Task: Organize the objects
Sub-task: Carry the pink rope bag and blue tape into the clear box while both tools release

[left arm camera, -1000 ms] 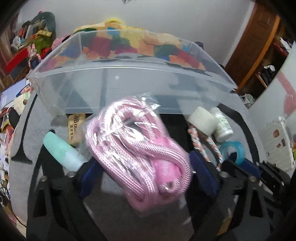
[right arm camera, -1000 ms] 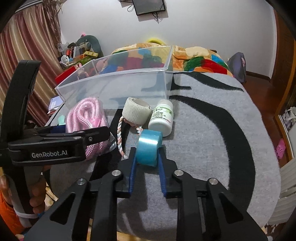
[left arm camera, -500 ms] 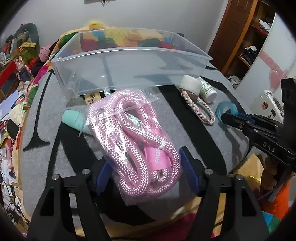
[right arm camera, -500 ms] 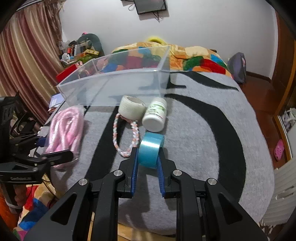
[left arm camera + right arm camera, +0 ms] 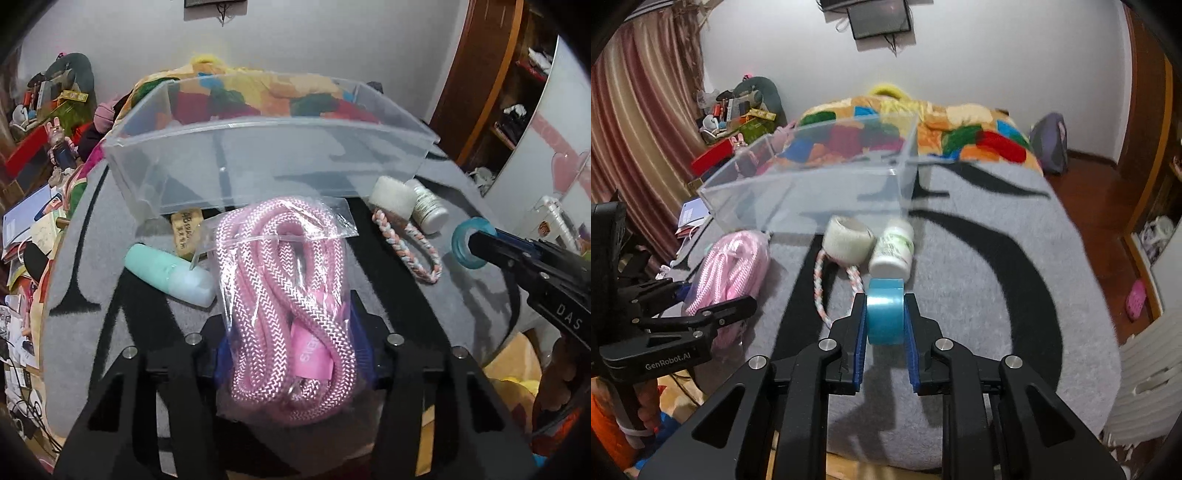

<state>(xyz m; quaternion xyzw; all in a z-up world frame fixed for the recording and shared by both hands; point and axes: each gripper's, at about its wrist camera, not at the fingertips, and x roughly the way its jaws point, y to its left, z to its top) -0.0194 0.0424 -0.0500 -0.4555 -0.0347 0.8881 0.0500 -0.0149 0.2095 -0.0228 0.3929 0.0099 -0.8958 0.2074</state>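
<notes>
My left gripper (image 5: 291,354) is shut on a clear bag of pink rope (image 5: 291,295), held over the grey table in front of an empty clear plastic bin (image 5: 266,162). The bag also shows in the right wrist view (image 5: 731,266). My right gripper (image 5: 884,317) is shut on a blue tape roll (image 5: 884,314), seen from the side in the left wrist view (image 5: 469,247). The bin (image 5: 812,184) stands behind it.
On the grey and black table cover (image 5: 979,280) lie a white gauze roll (image 5: 847,242), a white pill bottle (image 5: 892,251), a braided cord loop (image 5: 410,247), a mint tube (image 5: 166,277) and a tan tag (image 5: 186,230). A colourful blanket (image 5: 960,136) lies behind the bin.
The left gripper has pulled back and lifted with the rope bag, then moved toward the bin again. The right gripper has kept hold of the tape roll and shifted slightly.
</notes>
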